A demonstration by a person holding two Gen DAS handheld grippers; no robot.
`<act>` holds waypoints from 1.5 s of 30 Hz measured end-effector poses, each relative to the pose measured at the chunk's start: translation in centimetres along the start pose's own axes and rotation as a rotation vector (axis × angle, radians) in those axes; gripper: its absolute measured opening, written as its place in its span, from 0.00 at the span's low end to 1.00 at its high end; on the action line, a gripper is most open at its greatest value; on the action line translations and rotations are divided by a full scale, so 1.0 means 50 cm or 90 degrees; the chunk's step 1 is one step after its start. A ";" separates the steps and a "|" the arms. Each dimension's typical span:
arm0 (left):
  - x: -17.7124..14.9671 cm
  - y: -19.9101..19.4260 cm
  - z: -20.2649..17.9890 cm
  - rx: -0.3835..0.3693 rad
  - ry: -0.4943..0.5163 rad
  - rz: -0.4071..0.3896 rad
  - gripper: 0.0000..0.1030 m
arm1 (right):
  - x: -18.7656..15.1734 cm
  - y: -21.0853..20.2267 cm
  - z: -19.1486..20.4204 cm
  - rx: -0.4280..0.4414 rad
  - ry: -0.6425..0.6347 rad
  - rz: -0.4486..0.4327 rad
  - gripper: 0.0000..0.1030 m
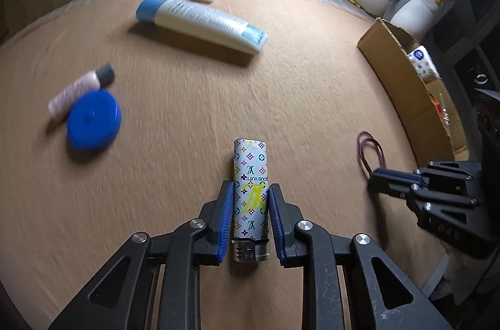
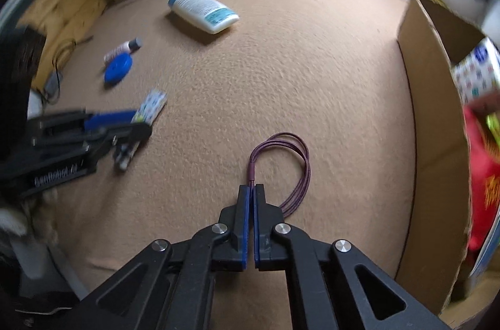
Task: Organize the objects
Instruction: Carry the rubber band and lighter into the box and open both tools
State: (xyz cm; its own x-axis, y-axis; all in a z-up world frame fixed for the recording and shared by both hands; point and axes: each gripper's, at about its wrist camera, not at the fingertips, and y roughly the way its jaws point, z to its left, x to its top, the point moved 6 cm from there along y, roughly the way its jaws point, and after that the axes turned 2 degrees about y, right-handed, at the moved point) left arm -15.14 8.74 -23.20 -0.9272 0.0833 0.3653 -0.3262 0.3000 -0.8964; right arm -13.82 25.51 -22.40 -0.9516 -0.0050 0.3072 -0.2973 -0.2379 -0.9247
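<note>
While the left gripper [image 1: 250, 205] is clamping its blue ribbed jaws on the lighter [image 1: 251, 189] at mid-body, the risk is sitting in that glossy printed wrap: it is slick and flat-sided, so a tilt toward the box could be letting it slide out lengthwise. The right gripper [image 2: 252, 192] is pinching its jaws fully together on the joined end of the purple elastic loop [image 2: 289, 170]; that cord is thin and limp, and I am judging it could be slipping free or snagging the fuzzy tan table [image 2: 250, 73] cover. Whether the pads are truly biting the cord is hard to tell. Farther out, a white tube [image 1: 200, 20], a round blue lid [image 1: 93, 119] and a small pink bottle [image 1: 78, 89] are lying loose, with the cardboard box [image 2: 434, 123] standing at the right.
</note>
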 end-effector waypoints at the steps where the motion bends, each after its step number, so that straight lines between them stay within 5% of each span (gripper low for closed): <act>1: -0.003 -0.003 -0.001 -0.004 -0.003 -0.001 0.23 | -0.003 -0.004 -0.003 0.004 0.009 -0.004 0.02; 23: 0.036 -0.091 -0.103 -0.077 0.020 -0.044 0.23 | 0.040 -0.195 -0.021 0.048 0.043 -0.136 0.02; 35: 0.164 -0.095 -0.339 -0.124 0.130 -0.087 0.23 | 0.043 -0.317 -0.166 -0.022 0.076 -0.197 0.02; 45: 0.306 -0.002 -0.463 -0.104 0.152 -0.099 0.23 | 0.019 -0.338 -0.293 -0.047 0.113 -0.192 0.02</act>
State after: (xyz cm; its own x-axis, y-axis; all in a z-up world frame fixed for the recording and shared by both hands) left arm -25.05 32.00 -11.72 -0.7932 0.2387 0.5602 -0.4089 0.4728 -0.7805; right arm -10.83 43.76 -9.79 -0.8171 0.2253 0.5306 -0.5652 -0.1325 -0.8142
